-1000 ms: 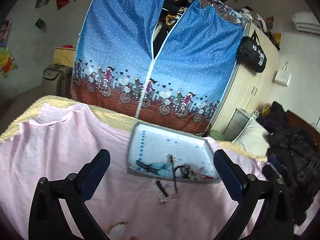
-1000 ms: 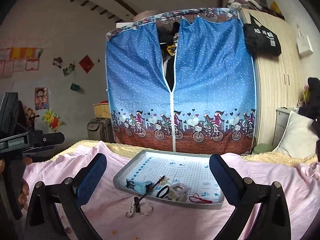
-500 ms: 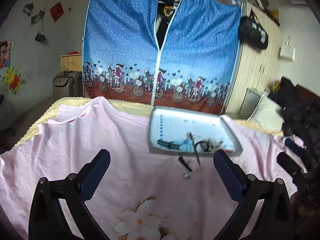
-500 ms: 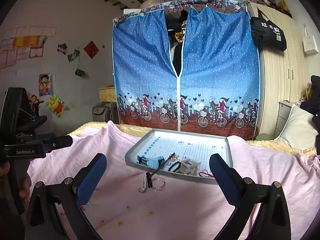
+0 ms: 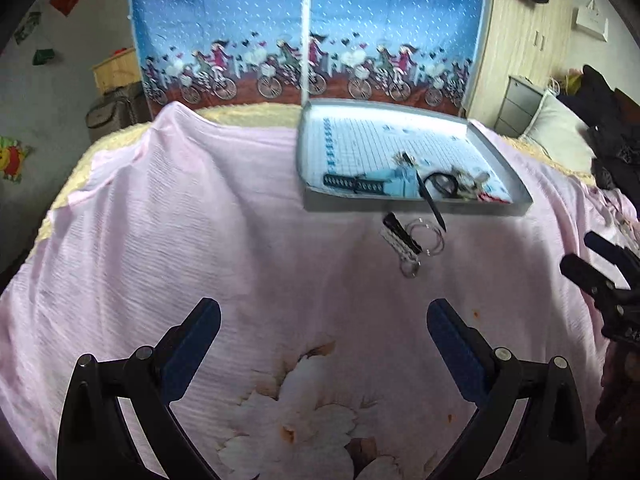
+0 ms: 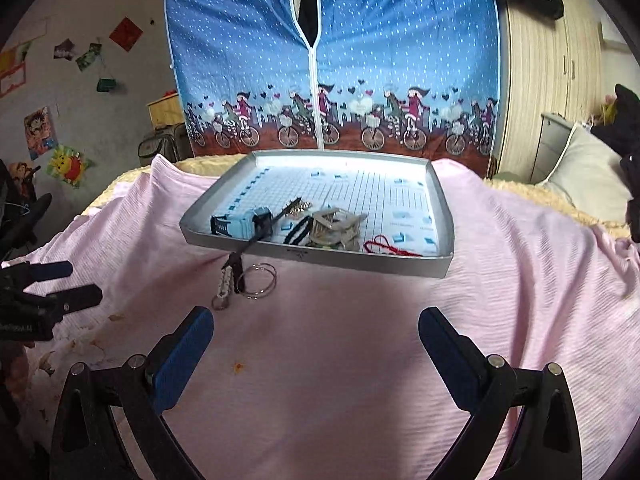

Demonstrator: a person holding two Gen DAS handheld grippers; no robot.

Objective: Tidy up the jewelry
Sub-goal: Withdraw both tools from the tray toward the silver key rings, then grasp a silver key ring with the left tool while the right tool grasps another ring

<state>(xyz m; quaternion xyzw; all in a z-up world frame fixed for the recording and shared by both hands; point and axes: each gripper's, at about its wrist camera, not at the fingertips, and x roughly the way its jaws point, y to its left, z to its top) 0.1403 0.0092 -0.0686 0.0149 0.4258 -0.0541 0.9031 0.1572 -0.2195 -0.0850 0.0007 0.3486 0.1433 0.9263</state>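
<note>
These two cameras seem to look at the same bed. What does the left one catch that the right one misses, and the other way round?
Only the left wrist view shows the big flower print on the pink sheet and the right gripper at its right edge. Only the right wrist view shows the posters on the wall, the red cord clearly in the tray, and the left gripper at its left edge. Both show the grey tray, the thin rings on the sheet before it, and the blue wardrobe cover.
</note>
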